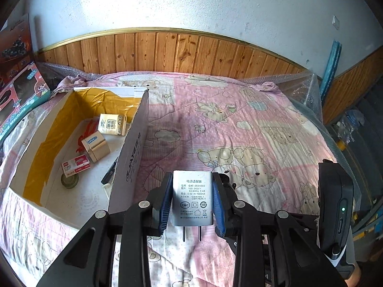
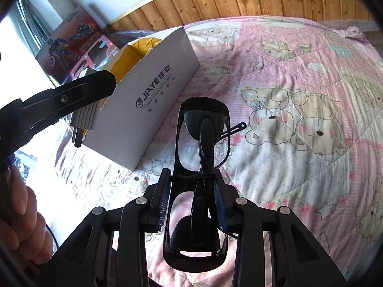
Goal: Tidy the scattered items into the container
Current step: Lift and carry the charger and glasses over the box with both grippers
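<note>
Grey plastic power adapter (image 1: 192, 197) is sitting clamped in my left jaws, prongs toward me; black-framed folded glasses (image 2: 203, 143) are lying gripped lengthwise in my right jaws. Both are hovering over the pink bed (image 1: 239, 124), the open white cardboard box (image 1: 130, 157) lying leftward, nearer my left hand.

You have a bed covered by a pink quilt (image 1: 239, 124) printed with cartoon bears and clouds. On it, to your left, sits an open white cardboard box (image 1: 130, 148); a colourful toy box (image 1: 21, 102) leans at the quilt's far left edge.
</note>
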Tool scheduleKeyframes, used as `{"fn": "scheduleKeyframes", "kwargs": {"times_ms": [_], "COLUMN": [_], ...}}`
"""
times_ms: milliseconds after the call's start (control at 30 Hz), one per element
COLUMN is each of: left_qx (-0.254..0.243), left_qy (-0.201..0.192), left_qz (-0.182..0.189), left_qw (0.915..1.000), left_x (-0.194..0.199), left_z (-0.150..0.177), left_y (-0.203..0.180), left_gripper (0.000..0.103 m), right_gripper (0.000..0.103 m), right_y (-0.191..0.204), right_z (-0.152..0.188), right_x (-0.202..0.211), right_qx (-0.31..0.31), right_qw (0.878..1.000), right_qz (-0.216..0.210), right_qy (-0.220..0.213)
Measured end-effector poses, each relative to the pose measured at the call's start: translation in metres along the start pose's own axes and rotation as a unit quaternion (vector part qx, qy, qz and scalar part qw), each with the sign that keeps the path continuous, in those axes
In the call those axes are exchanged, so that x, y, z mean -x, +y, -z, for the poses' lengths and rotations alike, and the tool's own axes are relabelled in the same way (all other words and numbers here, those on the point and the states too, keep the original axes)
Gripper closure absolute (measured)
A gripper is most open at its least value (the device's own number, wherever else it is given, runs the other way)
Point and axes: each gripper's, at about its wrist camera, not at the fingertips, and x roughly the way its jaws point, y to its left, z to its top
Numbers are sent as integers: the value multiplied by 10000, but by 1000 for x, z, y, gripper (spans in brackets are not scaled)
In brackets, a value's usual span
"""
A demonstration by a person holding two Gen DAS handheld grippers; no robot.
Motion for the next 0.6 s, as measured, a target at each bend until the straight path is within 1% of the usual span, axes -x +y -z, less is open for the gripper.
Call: {"fn": "scheduleKeyframes", "kwargs": {"times_ms": [333,433,600], "left_qx": [68,153,344], "left_qy": [-126,-158,-319], "left_qz": [58,109,174], "left_qw": [9999,9997,9987], "left_x": [27,34,49], "left_z": [20,25,29], "left_y": [5,11,27], "left_gripper": [71,71,71], "right_gripper": [67,67,67], "right_y": [22,31,49], "right_z": [17,17,11], "right_x": [18,22,24], "right_qx": [165,261,455], "right_qw": [9998,9995,9987], "right_qz": [4,3,-43], "right_qy": [-140,-176,-236]}}
